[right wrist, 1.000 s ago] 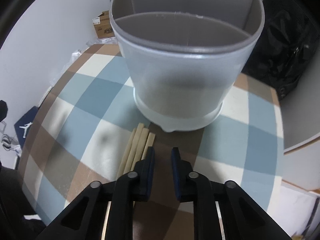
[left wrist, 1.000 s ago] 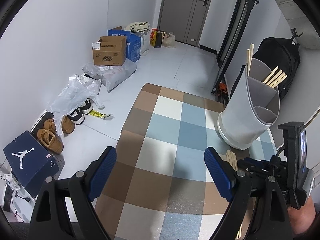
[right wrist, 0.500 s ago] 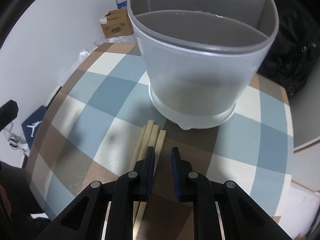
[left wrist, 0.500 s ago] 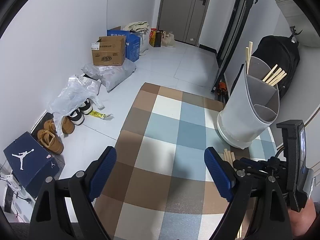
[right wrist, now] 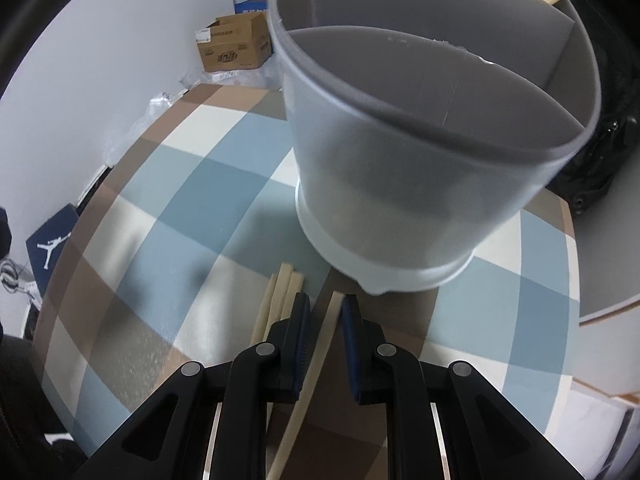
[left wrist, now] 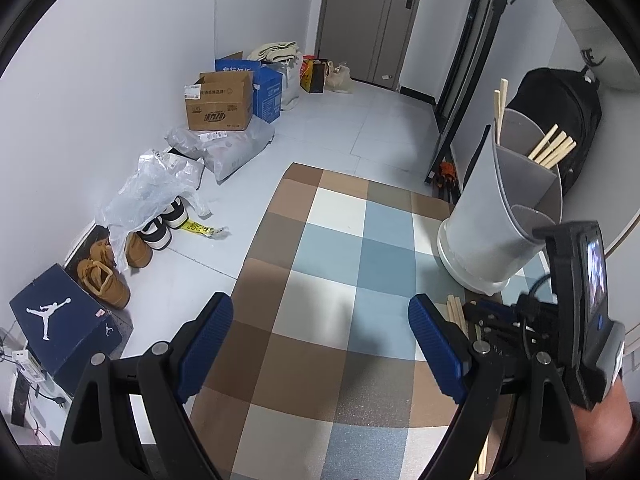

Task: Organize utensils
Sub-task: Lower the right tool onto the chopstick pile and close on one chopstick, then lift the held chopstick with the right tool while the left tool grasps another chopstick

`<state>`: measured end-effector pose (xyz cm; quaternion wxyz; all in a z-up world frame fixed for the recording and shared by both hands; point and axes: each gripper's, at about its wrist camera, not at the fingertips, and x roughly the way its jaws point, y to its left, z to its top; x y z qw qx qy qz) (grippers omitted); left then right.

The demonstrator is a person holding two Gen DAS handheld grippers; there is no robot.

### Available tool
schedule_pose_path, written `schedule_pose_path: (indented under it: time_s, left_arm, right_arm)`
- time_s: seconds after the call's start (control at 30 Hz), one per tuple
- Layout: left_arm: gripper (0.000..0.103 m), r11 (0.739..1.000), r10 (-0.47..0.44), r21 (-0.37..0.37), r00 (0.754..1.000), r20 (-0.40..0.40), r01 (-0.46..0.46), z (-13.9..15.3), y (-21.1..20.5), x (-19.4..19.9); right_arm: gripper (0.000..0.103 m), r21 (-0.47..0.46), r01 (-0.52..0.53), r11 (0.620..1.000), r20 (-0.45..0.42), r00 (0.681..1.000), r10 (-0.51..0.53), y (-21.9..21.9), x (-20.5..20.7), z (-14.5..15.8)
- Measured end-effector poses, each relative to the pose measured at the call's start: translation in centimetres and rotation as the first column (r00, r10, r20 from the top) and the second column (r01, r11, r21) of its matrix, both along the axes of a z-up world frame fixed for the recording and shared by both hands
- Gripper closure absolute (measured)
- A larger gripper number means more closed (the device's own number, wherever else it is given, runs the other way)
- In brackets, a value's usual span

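Right hand-held gripper low over the checked counter, nearly closed, one chopstick between its pads; can't tell if actually pinched. Three more chopsticks lie just left. Left hand-held gripper spread wide, nothing in it. Beyond: gray divided holder, chopsticks in far compartment.

**Left spread wide, right nearly closed**

Our left gripper points steeply down with its blue-padded jaws set far apart and nothing between them. Our right gripper tilts down more steeply still, jaws drawn close with a narrow gap left, the right pad against a single chopstick that runs between them; we cannot tell whether the left pad touches it. In the left wrist view, the right hand grasps its gripper's handle at the lower right edge.
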<state>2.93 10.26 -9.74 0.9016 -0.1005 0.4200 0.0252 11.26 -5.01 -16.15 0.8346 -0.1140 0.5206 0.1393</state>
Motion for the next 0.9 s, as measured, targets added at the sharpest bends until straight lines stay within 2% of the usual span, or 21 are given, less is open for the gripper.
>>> schedule_pose_path:
  time_s: [0.03, 0.07, 0.13, 0.2, 0.37, 0.47, 0.63, 0.9]
  left_arm:
    - [0.017, 1.0, -0.002, 0.005, 1.0, 0.0, 0.002, -0.1, -0.1, 0.0]
    - [0.017, 1.0, -0.003, 0.013, 1.0, -0.001, 0.003, -0.1, -0.2, 0.1]
    - [0.017, 1.0, -0.005, 0.019, 1.0, -0.012, 0.005, -0.3, -0.4, 0.2]
    - [0.017, 1.0, -0.014, 0.016, 1.0, -0.028, 0.014, -0.7, -0.8, 0.4]
    - [0.017, 0.998, -0.048, 0.043, 0.997, -0.062, 0.051, -1.3, -2.6, 0.6]
    - [0.017, 0.993, -0.095, 0.058, 0.992, -0.088, 0.1, -1.7, -4.3, 0.7]
    - [0.017, 0.977, -0.194, 0.058, 0.966, -0.17, 0.207, -3.0, -7.4, 0.6]
    - [0.017, 0.969, -0.235, 0.017, 0.938, -0.254, 0.248, -3.9, -9.6, 0.4]
  right_arm:
    - [0.089, 0.007, 0.002, 1.0, -0.003, 1.0, -0.002, -0.1, 0.1, 0.0]
    - [0.095, 0.012, 0.006, 1.0, -0.006, 1.0, -0.006, -0.1, 0.2, 0.1]
    - [0.097, 0.042, 0.01, 0.999, -0.024, 1.0, -0.009, -1.5, -0.4, 0.6]
    - [0.098, 0.076, 0.014, 0.997, -0.031, 0.999, -0.011, -1.9, -0.5, 0.9]
    - [0.098, 0.182, 0.019, 0.983, 0.011, 1.0, -0.021, -3.9, -1.9, 3.2]
    - [0.098, 0.27, 0.049, 0.962, 0.023, 0.998, -0.057, -5.8, -2.7, 4.5]
    - [0.098, 0.397, 0.09, 0.914, 0.057, 0.991, -0.122, -8.7, -3.4, 6.5]
    - [0.098, 0.489, 0.087, 0.868, 0.119, 0.979, -0.165, -10.6, -3.9, 8.9]
